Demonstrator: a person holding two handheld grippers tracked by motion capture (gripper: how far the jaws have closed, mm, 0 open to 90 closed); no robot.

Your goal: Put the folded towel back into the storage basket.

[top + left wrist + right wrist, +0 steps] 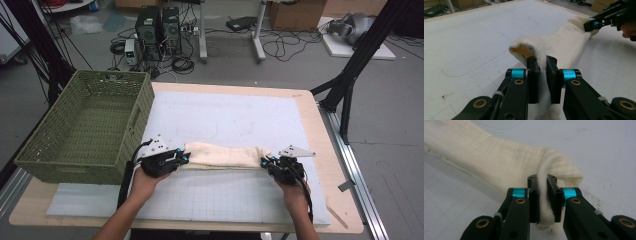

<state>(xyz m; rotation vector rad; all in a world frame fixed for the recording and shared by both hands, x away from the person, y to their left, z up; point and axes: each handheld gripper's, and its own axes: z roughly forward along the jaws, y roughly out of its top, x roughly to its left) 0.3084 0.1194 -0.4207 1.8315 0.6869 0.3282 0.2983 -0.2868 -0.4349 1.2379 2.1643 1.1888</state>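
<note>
A cream cloth [225, 155] lies folded into a long band across the white mat [225, 120], stretched between my two grippers. My left gripper [183, 159] is shut on the band's left end, and its own view shows the cloth [564, 45] pinched between the black jaws of the left gripper [542, 68]. At the band's right end my right gripper [265, 163] is shut on a fold of the cloth [499, 157], with the right gripper [542, 186] squeezing the fabric thin. The right gripper [596, 25] also appears far off in the left gripper view.
A green woven basket [65, 150] stands at the table's left, close to my left hand. The table's wooden edge [330, 165] runs past the mat on the right. Black frame legs [350, 75] and cables stand on the floor beyond.
</note>
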